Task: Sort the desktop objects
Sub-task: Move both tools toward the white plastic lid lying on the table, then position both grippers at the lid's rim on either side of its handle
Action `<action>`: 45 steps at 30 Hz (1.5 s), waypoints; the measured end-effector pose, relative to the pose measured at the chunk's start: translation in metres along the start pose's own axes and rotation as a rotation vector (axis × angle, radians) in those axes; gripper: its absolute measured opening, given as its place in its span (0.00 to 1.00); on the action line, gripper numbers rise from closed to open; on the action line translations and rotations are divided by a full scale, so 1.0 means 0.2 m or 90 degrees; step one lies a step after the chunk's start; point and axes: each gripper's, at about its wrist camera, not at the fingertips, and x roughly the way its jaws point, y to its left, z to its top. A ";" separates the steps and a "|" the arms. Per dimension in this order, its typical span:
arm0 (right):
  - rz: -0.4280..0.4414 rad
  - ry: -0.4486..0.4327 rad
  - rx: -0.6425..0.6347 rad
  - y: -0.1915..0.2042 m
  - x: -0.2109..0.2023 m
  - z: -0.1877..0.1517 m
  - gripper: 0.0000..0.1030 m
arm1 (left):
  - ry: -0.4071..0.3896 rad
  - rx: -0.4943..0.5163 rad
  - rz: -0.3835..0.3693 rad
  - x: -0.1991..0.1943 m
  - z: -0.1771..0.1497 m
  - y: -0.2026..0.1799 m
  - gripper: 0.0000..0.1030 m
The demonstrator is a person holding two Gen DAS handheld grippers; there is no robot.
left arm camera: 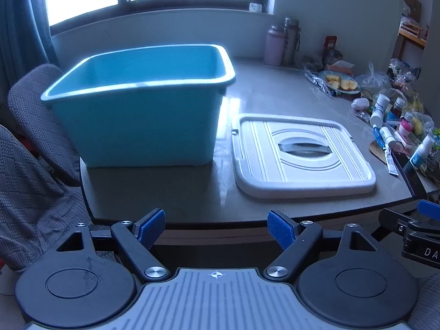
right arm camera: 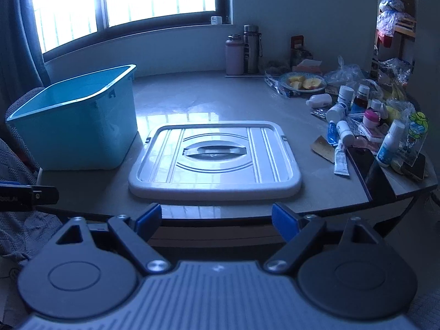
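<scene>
Both tongs are held just off the near edge of the counter (left arm camera: 275,93), above none of the things on it. The left tongs (left arm camera: 216,229) are spread wide, with nothing between the blue pads. The right tongs (right arm camera: 217,221) are likewise spread wide and empty; part of them is also seen at the right border of the left wrist view.

A blue bin (left arm camera: 143,104) is set at the left edge of the counter, open at the top, and its inside cannot be fully seen. Its white lid (right arm camera: 214,159) is laid flat on the counter just beside the bin, close to the near edge, with the handle side up.

The small objects to be sorted are gathered in a cluster (right arm camera: 365,121) along the right edge of the counter, well apart from the bin: small bottles, tubes and jars, some upright and some lying down. A plate of cut fruit (right arm camera: 302,82) is placed behind that cluster, and two flasks (right arm camera: 243,51) are stood at the far edge, near the wall under the window.
</scene>
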 end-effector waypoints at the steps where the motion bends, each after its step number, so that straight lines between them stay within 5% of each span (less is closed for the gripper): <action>1: -0.002 0.002 0.004 -0.02 0.01 0.00 0.85 | 0.005 0.000 -0.001 0.01 0.00 -0.01 0.81; 20: -0.033 0.056 0.011 -0.28 0.32 0.11 0.85 | 0.083 -0.033 -0.006 0.51 0.19 -0.25 0.81; 45: 0.005 0.164 -0.015 -0.51 0.99 0.46 0.85 | 0.180 -0.057 0.058 1.15 0.56 -0.40 0.81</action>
